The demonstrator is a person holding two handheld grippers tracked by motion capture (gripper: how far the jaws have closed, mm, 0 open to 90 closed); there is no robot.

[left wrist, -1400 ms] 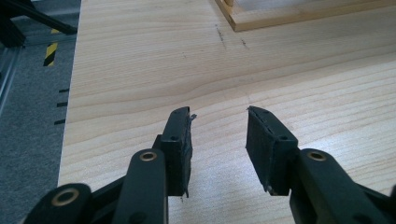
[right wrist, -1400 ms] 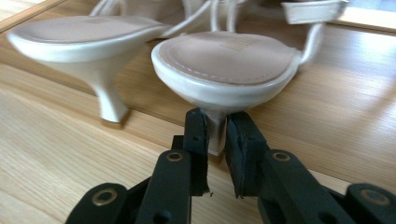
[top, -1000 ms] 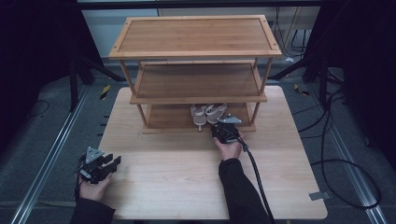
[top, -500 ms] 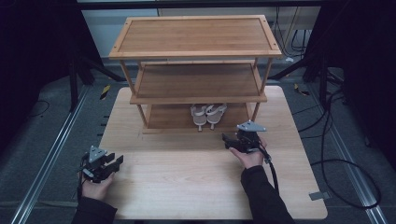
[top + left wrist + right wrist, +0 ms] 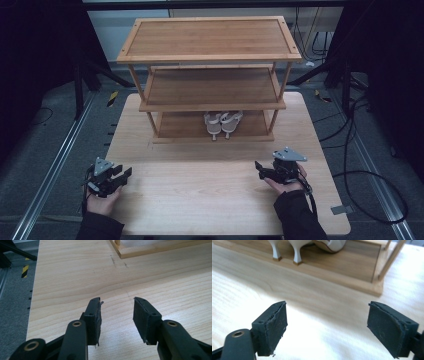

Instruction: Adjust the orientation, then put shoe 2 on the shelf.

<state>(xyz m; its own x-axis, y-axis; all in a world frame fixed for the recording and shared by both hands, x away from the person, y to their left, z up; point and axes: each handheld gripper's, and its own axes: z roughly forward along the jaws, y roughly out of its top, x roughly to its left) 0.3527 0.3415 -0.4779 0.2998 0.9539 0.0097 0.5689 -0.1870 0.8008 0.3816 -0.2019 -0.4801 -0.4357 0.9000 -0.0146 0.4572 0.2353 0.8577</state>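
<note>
A pair of white high-heeled sandals (image 5: 223, 122) stands on the bottom shelf of a three-tier wooden rack (image 5: 210, 37). My right gripper (image 5: 260, 169) is at the table's front right, well short of the rack, its jaws pointing left. In the right gripper view the right gripper (image 5: 327, 307) is open with bare table between the pads; its jaws have just been opening. The sandals' heels (image 5: 297, 255) show ahead on the shelf (image 5: 352, 262). At the front left rests my left gripper (image 5: 125, 174), open and empty (image 5: 117, 302), its jaws having just widened slightly.
The rack fills the back half of the light wooden table (image 5: 200, 200); its base corner (image 5: 140, 251) lies ahead of the left gripper. Its middle shelf (image 5: 212, 87) is bare. Cables and metal rails (image 5: 55, 170) run along the floor on both sides.
The right gripper has drawn back from the sandals at the bottom shelf, toward the front right of the table, and its jaws have opened. The left gripper has stayed in place.
</note>
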